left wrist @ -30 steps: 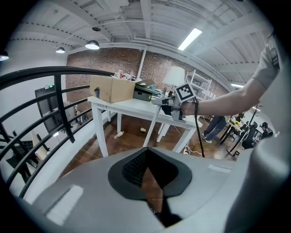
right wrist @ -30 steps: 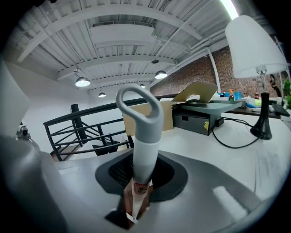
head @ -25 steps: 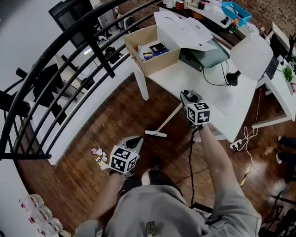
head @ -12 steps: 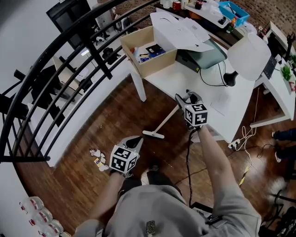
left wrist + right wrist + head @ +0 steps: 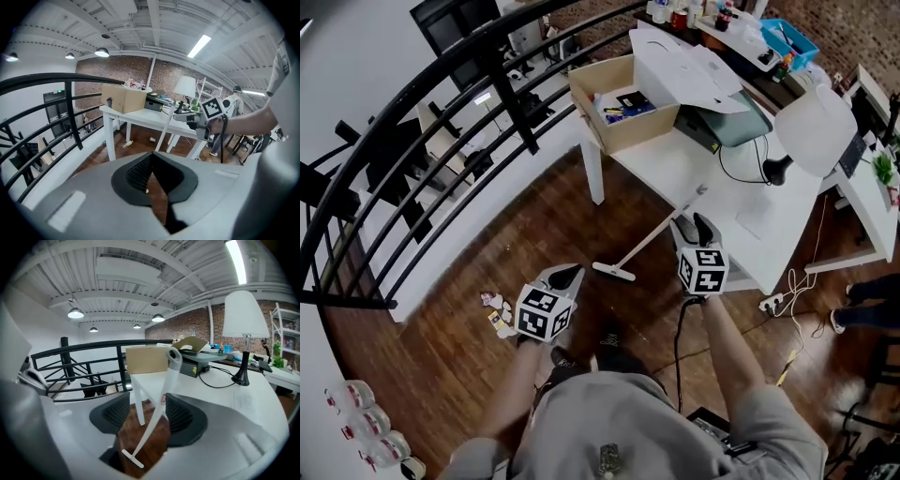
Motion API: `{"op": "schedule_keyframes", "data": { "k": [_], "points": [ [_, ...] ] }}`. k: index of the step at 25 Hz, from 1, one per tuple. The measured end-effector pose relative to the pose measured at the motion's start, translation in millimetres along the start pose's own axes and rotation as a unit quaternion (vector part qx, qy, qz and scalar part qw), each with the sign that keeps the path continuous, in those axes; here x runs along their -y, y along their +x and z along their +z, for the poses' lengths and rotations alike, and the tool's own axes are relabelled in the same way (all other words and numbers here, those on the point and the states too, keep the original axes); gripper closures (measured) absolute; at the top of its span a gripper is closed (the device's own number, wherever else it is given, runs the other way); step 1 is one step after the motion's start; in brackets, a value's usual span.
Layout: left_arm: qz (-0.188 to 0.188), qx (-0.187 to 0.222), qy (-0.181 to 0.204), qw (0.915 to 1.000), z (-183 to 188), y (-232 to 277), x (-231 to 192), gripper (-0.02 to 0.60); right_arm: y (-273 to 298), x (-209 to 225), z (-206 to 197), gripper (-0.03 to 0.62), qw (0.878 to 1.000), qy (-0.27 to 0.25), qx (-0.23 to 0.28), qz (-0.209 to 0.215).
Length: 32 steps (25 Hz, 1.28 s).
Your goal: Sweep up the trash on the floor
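The broom (image 5: 642, 242) and table (image 5: 712, 187) were white, the plank floor (image 5: 534, 216) dark brown, the railing (image 5: 412, 112) black, the cardboard box (image 5: 619, 136) tan. Black-and-white square markers patterned the left gripper (image 5: 565, 275) and right gripper (image 5: 692, 225).

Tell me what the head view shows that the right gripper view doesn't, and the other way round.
Only the head view: the trash scraps on the wood floor, the plastic bottles at lower left, and the right gripper seen from outside. Only the right gripper view: that gripper's own jaws, opening, with the broom showing in the gap but untouched by the pads, plus the ceiling lamps. Both: the broom leaning on the white table, the cardboard box and the table lamp.
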<state>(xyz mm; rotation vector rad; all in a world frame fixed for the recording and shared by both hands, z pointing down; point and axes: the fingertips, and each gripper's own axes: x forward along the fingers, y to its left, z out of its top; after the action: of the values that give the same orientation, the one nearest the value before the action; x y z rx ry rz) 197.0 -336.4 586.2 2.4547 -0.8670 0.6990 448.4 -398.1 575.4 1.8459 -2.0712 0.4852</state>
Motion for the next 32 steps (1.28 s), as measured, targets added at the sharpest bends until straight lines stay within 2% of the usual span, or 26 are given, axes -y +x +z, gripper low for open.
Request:
{"op": "schedule_keyframes", "data": {
  "k": [2,4,6,7,10,15,22,27,32],
  "points": [
    [0.016,0.016,-0.009,0.9997,0,-19,-14,0.577,-7,-43,7,0.420,0.999,-0.015,0.004,0.041],
    [0.034,0.033,-0.019,0.9987,-1,-42,-25,0.577,-12,-93,15,0.519,0.995,-0.025,0.011,0.093],
    [0.055,0.053,-0.027,0.9967,-2,-70,-38,0.577,-19,-145,25,0.585,0.989,-0.034,0.020,0.141],
    [0.068,0.063,-0.032,0.9952,-4,-87,-45,0.578,-23,-172,31,0.594,0.985,-0.039,0.025,0.165],
    [0.109,0.092,-0.049,0.9886,-12,-143,-69,0.577,-38,-251,52,0.594,0.970,-0.055,0.043,0.231],
    [0.171,0.128,-0.074,0.9742,-32,-228,-97,0.578,-62,-365,85,0.594,0.942,-0.091,0.070,0.316],
    [0.229,0.171,-0.107,0.9523,-60,-329,-117,0.577,-107,-508,96,0.594,0.894,-0.117,0.088,0.423],
    [0.257,0.189,-0.114,0.9410,-75,-380,-121,0.577,-142,-573,96,0.594,0.862,-0.140,0.099,0.477],
    [0.267,0.203,-0.119,0.9345,-86,-416,-120,0.578,-168,-609,90,0.594,0.842,-0.164,0.102,0.503]
  ]
}}
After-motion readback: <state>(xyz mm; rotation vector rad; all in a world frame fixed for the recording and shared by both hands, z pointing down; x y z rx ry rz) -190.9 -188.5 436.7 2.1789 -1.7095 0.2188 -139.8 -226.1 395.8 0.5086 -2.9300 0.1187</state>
